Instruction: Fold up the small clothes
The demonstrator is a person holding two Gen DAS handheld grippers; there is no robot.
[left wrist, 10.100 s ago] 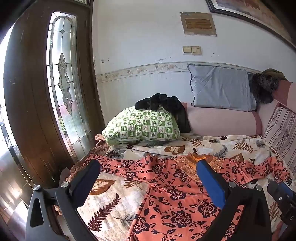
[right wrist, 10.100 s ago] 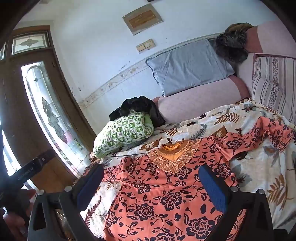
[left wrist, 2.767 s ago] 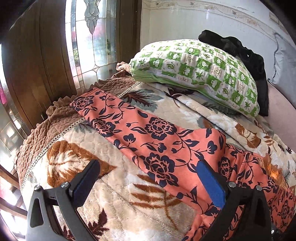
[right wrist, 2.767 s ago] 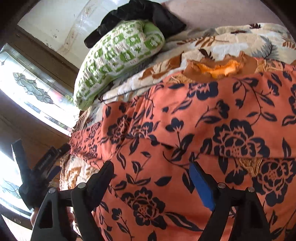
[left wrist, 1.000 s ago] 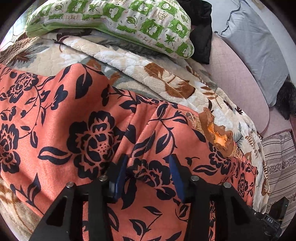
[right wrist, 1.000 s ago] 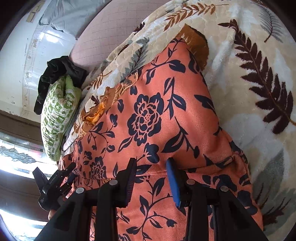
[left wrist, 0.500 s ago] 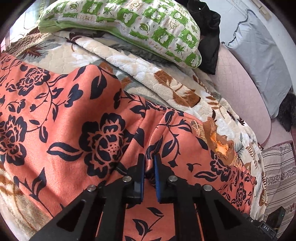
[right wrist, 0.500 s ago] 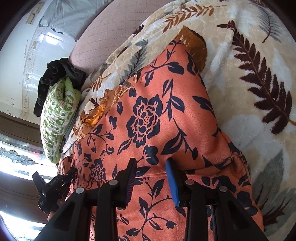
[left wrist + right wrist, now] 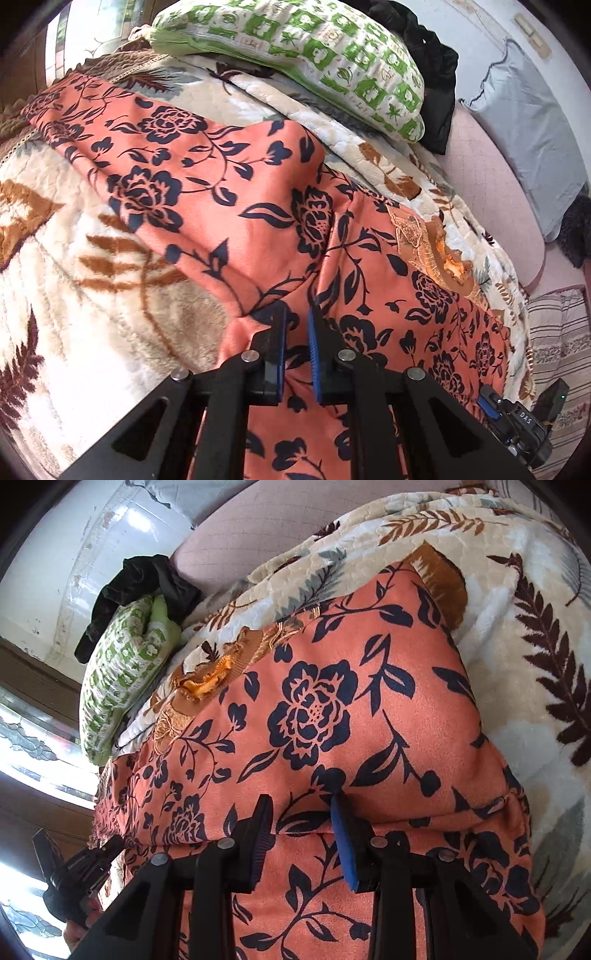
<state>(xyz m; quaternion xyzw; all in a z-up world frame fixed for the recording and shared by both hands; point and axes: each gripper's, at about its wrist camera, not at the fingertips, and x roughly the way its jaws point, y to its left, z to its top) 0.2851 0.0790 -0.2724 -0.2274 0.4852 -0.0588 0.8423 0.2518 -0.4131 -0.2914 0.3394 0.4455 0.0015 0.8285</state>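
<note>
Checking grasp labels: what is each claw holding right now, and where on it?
Left claw: shut on a raised fold of the orange floral garment, near its lower body. Right claw: pinching a fold of the same garment, further along the body.

Left gripper (image 9: 297,314) angled downward, jaws pinched nearly together on a fold of the orange floral garment (image 9: 236,206); right gripper (image 9: 301,814) likewise angled, jaws partly apart around a ridge of cloth.

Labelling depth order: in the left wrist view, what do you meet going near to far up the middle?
Left gripper → orange floral garment → leaf-print blanket → green-and-white pillow → black clothing.
</note>
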